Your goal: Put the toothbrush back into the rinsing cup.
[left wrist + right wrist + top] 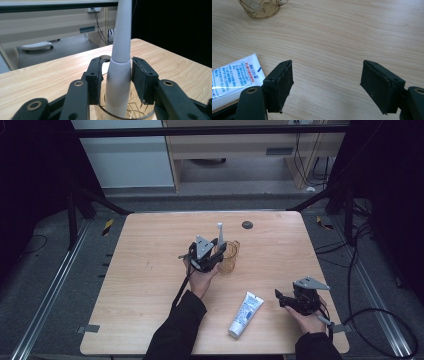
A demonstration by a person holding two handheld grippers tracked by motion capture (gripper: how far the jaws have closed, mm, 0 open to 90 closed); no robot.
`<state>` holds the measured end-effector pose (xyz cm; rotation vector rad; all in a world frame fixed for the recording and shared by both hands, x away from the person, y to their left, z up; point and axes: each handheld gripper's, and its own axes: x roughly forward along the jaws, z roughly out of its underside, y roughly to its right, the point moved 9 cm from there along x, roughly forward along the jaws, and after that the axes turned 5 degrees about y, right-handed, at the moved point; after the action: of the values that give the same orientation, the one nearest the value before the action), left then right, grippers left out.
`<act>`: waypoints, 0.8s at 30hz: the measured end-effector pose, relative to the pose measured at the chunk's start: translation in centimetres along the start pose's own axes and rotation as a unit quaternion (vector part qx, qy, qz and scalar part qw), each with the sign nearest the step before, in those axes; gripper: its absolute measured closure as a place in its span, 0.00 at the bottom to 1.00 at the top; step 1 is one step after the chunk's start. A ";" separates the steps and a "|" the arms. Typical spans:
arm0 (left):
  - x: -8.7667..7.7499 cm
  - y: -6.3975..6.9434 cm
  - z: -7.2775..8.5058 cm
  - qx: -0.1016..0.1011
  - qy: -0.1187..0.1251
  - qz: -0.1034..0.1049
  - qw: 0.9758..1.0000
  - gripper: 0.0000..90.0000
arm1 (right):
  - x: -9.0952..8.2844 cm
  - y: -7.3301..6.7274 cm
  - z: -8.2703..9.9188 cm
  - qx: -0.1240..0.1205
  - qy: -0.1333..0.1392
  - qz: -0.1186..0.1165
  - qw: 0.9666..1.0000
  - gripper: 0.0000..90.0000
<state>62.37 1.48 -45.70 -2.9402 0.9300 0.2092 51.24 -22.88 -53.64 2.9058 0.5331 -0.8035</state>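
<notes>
A white toothbrush handle [219, 234] stands upright in a clear amber cup [229, 257] near the middle of the wooden table [145, 285]. My left gripper [218, 256] reaches the cup from the left. In the left gripper view the handle [120, 37] rises between the jaws of the left gripper [117, 72], with a narrow gap at each pad, above the cup's rim [150, 115]. My right gripper [279, 298] rests open at the front right, nothing between its jaws [327, 82]. A white toothpaste tube [246, 314] lies just left of it [232, 77].
A small dark round disc [247, 224] sits near the table's far edge. The cup [260, 8] lies well beyond the right gripper. Black frame bars and cables [360, 270] surround the table on the floor.
</notes>
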 end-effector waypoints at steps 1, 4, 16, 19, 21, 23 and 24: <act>-0.1 0.0 0.0 0.001 -0.002 0.001 1.000 0.64 | 0.0 0.0 0.0 0.000 0.000 0.000 1.000 0.29; -0.8 -0.1 0.1 -0.001 -0.010 0.003 1.000 0.61 | 0.1 0.0 0.1 0.000 -0.002 0.000 1.000 0.29; -5.2 -1.7 0.8 0.021 -0.054 0.003 0.998 0.47 | -0.2 0.0 -0.2 -0.002 0.004 0.002 1.000 0.28; -6.4 -2.6 0.9 0.028 -0.068 0.001 0.997 0.45 | -0.3 -0.1 -0.4 -0.001 0.008 0.000 1.000 0.28; -6.8 -2.9 0.9 0.033 -0.072 -0.001 0.997 0.44 | -0.4 -0.3 -0.5 0.002 0.008 -0.003 1.000 0.28; -8.1 -3.7 1.1 0.036 -0.084 -0.004 0.996 0.43 | -0.8 -0.7 -0.9 -0.001 0.015 -0.012 1.000 0.30; -8.1 -3.7 1.1 0.036 -0.084 -0.004 0.996 0.43 | -0.8 -0.7 -0.9 -0.001 0.015 -0.012 1.000 0.30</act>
<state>57.85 9.24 -45.58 -2.8083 0.8833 0.4071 50.77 -22.33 -52.45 2.9190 0.5722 -0.7622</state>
